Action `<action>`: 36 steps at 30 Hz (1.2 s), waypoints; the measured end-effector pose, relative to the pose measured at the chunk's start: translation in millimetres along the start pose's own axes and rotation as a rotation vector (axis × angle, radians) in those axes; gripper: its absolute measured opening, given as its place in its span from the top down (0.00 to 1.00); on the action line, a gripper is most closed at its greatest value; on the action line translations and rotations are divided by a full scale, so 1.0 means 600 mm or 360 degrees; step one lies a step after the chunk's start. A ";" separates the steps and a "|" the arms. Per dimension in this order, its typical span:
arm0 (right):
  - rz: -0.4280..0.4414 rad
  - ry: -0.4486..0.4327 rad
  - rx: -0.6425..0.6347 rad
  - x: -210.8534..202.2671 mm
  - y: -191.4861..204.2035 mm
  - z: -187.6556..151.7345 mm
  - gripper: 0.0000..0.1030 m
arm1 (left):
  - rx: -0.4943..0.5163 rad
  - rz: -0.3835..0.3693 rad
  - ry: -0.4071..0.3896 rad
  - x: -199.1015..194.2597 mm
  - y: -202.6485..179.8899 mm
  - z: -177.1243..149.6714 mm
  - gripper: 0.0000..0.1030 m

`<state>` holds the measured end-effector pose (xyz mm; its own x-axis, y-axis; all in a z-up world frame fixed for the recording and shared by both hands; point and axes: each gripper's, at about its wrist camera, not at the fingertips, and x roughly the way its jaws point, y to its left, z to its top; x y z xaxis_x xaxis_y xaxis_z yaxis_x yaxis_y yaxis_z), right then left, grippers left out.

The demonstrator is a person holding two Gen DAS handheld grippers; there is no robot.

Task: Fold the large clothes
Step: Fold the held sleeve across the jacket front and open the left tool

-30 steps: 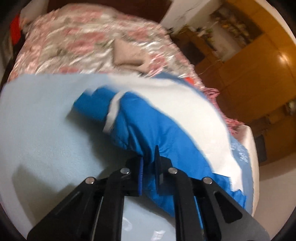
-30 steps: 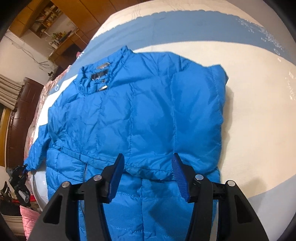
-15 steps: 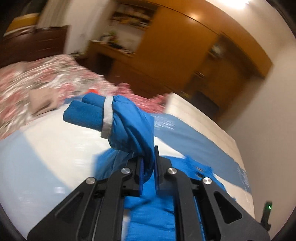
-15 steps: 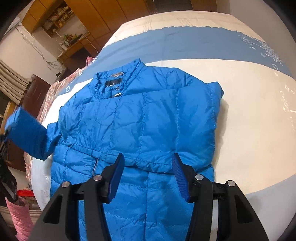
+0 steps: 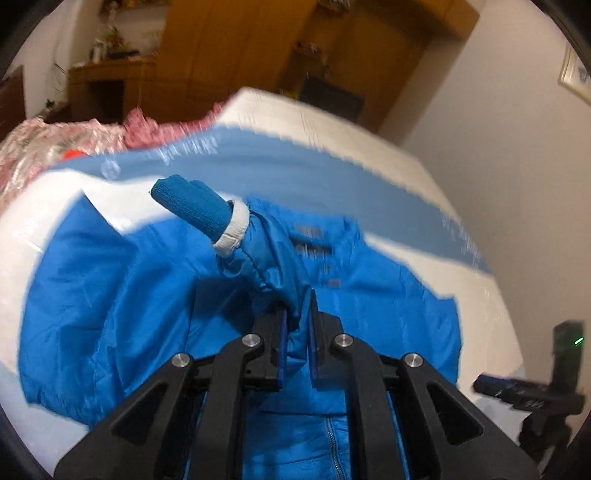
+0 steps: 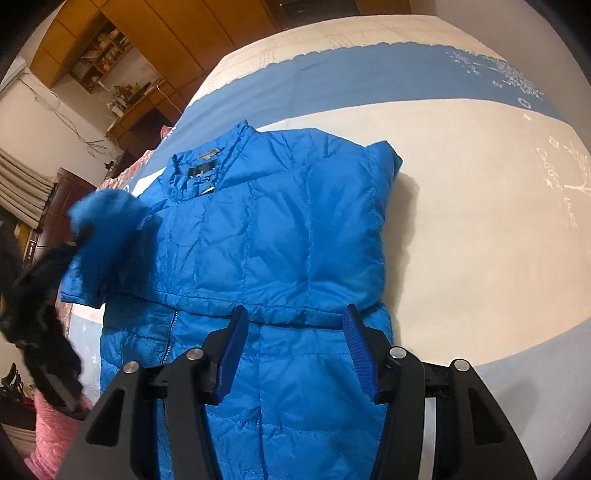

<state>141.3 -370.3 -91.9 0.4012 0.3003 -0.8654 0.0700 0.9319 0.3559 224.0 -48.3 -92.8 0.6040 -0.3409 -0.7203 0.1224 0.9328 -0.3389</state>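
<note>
Gripping the sleeve (image 5: 273,254) near its ribbed cuff (image 5: 192,206), the left gripper (image 5: 295,325) has its fingers closed on the fabric and carries it over the blue jacket (image 6: 273,236), which lies front-up on the bed (image 6: 480,155). The right gripper (image 6: 295,350) hovers with fingers parted and empty above the waist. The right sleeve appears already folded in; body folds remain. Wooden wardrobes (image 5: 236,62) stand behind.

A: Where does the left wrist view look from?

B: Along its own fingers, angled down across the bed (image 5: 332,122) toward the wooden cupboards (image 5: 236,48), close above the blue jacket (image 5: 110,295).

A: And the right wrist view?

B: Steeper, looking down close over the jacket (image 6: 280,229) from its lower end toward the collar. Both share the jacket, the bed (image 6: 480,184) and the cupboards (image 6: 122,33).
</note>
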 end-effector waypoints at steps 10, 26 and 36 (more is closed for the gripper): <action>0.0033 0.0032 -0.0036 0.020 0.025 0.011 0.48 | 0.0096 -0.0212 0.0376 0.050 -0.002 -0.082 0.57; 0.0181 0.0220 -0.0569 0.122 0.307 0.064 0.33 | -0.0036 0.0352 0.0174 -0.092 0.164 -0.010 0.48; 0.0078 0.0349 -0.0629 0.233 0.351 0.073 0.79 | -0.0067 0.0364 0.0230 -0.069 0.184 -0.001 0.48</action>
<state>251.9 -141.1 -122.7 0.1896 0.3424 -0.9202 -0.3152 0.9088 0.2732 212.1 68.8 -100.6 0.4933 -0.1378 -0.8589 -0.0392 0.9829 -0.1802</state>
